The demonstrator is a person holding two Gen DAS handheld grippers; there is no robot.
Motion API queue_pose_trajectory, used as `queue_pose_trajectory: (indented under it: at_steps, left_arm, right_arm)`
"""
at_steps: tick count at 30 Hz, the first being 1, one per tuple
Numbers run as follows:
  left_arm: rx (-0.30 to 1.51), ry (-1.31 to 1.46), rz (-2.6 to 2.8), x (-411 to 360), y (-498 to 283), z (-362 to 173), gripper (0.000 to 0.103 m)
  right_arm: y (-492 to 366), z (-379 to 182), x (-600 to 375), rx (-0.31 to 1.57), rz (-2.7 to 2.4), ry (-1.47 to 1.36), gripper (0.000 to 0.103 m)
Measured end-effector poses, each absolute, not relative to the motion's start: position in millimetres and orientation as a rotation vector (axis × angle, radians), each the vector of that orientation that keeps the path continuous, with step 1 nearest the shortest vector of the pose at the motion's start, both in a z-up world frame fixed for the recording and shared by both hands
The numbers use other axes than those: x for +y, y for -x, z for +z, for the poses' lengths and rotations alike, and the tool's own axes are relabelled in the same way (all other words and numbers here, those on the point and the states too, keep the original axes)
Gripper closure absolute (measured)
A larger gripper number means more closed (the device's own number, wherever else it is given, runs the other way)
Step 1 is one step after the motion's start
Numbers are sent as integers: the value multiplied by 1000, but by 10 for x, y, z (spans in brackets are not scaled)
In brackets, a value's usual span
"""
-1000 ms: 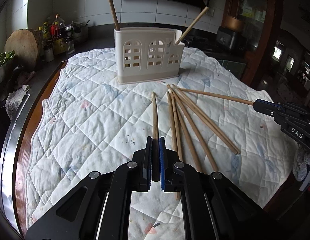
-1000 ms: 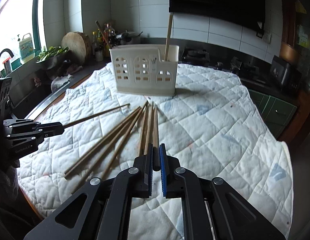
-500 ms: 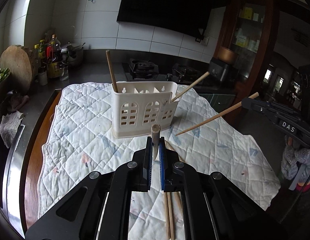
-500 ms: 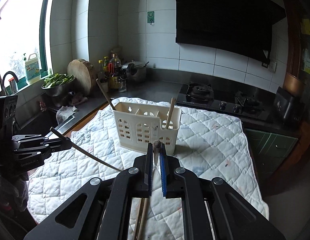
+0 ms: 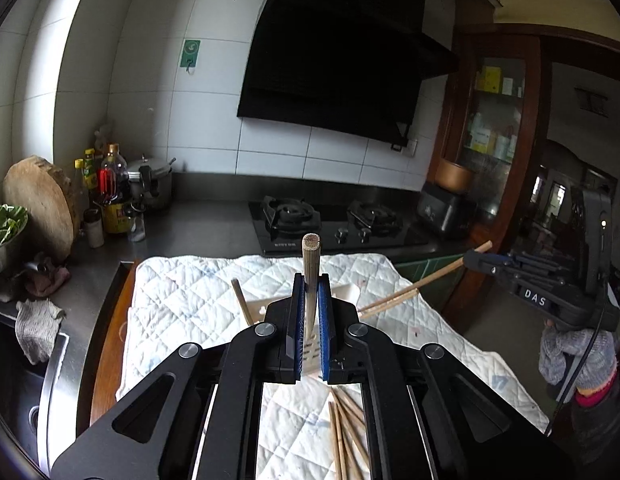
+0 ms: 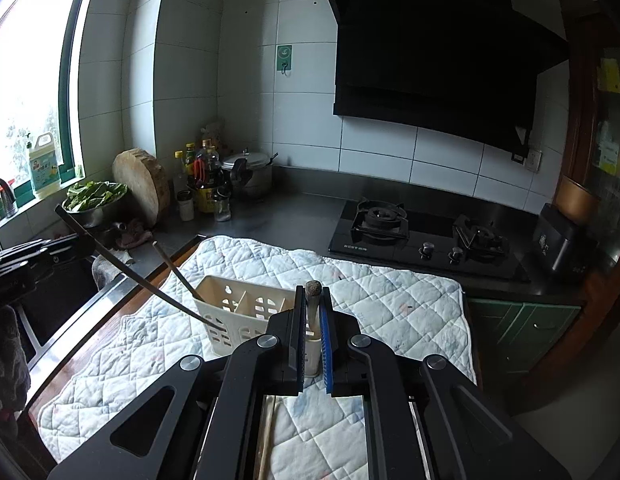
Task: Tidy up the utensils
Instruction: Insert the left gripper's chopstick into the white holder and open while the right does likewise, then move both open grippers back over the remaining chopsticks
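A white quilted cloth (image 6: pixel 374 292) covers the counter, with a black stove (image 6: pixel 426 236) beyond both grippers. The left gripper (image 5: pixel 310 320) pinches one pale wooden chopstick (image 5: pixel 310 276) upright; the right gripper (image 6: pixel 313 332) pinches another (image 6: pixel 312 304). Below them stands the cream slotted holder (image 6: pixel 237 312), one chopstick (image 6: pixel 177 270) leaning inside.

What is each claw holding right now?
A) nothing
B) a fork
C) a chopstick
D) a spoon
C: the left claw is shut on a wooden chopstick standing up between its blue pads, and the right claw grips another chopstick the same way, both above the white utensil holder on the quilted cloth.
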State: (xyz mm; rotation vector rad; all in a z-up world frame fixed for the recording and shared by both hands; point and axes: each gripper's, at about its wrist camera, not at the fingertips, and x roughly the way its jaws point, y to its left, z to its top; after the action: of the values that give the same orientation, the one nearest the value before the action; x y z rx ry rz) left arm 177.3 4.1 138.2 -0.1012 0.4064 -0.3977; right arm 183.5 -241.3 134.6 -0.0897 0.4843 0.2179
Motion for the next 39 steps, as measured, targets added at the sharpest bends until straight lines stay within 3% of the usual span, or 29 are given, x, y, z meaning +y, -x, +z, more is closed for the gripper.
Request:
queue_pose_trajectory:
  at_steps: [15,23,25,30,33,39]
  left_arm:
    - [537,106,-311,61,-2485,1085,98]
    - [554,87,-296,50,-2519,968,94]
    - [544,87,-290,52,-2472,1003,83]
    - [516,77,-287,67,-2262,1101,80]
    - [499,57,-279,82,-2059,1108,66]
    - [499,35,-279,125,-1638,973,64]
  right_arm:
    - [-2345,1069,-2290,608,225,105,96]
    - [-2328,1048,-2301,585,222,99,95]
    - [-2289,1084,-2320,571,217,100,92]
    - [-2070,1191,-2355,536,219,103,90]
    - [-1839,1212,-2350,512,231,107,85]
    - [-1320,1061,-2306,484,267,115,83]
